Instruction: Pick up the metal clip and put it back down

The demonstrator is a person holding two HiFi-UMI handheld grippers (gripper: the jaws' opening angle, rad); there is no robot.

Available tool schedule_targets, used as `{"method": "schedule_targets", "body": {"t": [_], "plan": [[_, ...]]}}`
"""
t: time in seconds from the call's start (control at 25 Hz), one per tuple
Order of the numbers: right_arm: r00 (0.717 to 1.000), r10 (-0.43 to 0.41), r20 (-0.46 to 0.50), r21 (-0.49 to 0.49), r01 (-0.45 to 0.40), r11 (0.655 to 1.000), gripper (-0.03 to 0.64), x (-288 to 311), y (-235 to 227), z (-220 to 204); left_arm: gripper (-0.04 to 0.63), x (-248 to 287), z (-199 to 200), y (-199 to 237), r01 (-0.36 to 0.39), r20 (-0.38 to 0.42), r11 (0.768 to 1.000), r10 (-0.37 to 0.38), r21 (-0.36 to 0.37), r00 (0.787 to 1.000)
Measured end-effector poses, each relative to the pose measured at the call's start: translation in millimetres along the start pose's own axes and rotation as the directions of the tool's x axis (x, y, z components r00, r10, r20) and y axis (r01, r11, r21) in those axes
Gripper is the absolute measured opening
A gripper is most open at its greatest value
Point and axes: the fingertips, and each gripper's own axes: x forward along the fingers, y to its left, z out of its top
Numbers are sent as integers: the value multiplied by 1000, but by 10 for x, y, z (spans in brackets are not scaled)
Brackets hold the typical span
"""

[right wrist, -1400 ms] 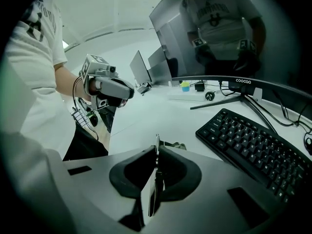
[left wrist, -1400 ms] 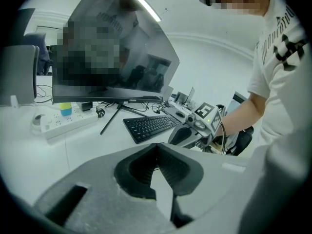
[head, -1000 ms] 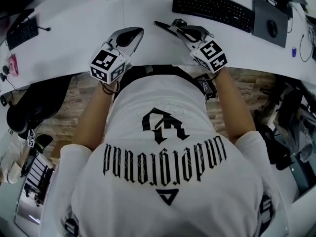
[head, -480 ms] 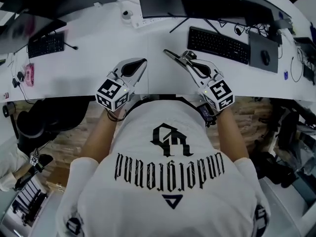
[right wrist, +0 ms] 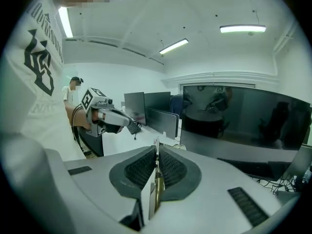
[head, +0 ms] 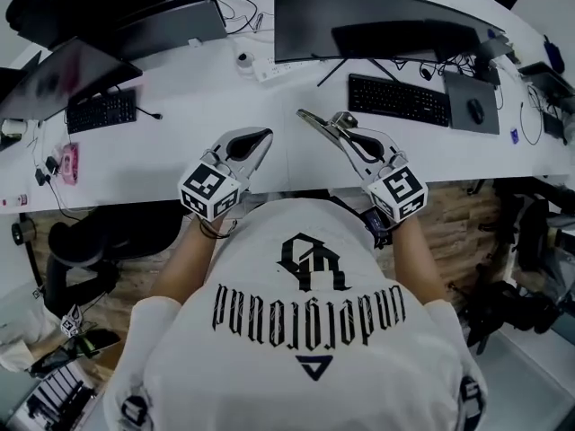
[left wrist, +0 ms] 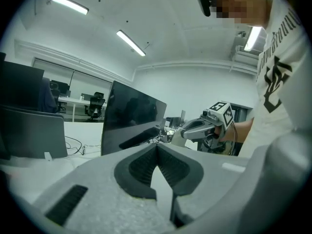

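A thin metal clip [head: 314,119] sticks out ahead of my right gripper [head: 338,129], whose jaws are shut on it. In the right gripper view the clip [right wrist: 156,179] shows as a narrow metal strip pinched between the ribbed pads. My left gripper [head: 263,138] hovers over the white desk [head: 180,151] near its front edge, shut with nothing between its pads. In the left gripper view the pads [left wrist: 157,147] meet at their tips. Each gripper sees the other: the right gripper [left wrist: 202,126] and the left gripper [right wrist: 111,117].
A wide dark monitor [head: 377,21] and a black keyboard [head: 398,99] stand behind the right gripper, with a mouse [head: 475,111] on a pad. More monitors and a second keyboard [head: 101,110] are at the left. A black chair [head: 81,241] sits below the desk edge.
Both grippers have risen off the desk and moved slightly forward, the right one still holding the clip. The head view has pulled back, showing more of the desk and monitors.
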Motion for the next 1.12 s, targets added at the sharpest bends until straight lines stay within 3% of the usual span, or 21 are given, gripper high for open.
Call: {"method": "schedule_targets", "body": {"t": [0.52,1.12], "plan": [[994,-93,50,3,93,996,29,-290,193,174,14,-176,68,-255,69,14,997,-69,33,997],[997,18,77,-25,-16,1000,29,-678,-120,10,14,242,89,-755,-36,17,999,36,-3,999]]}}
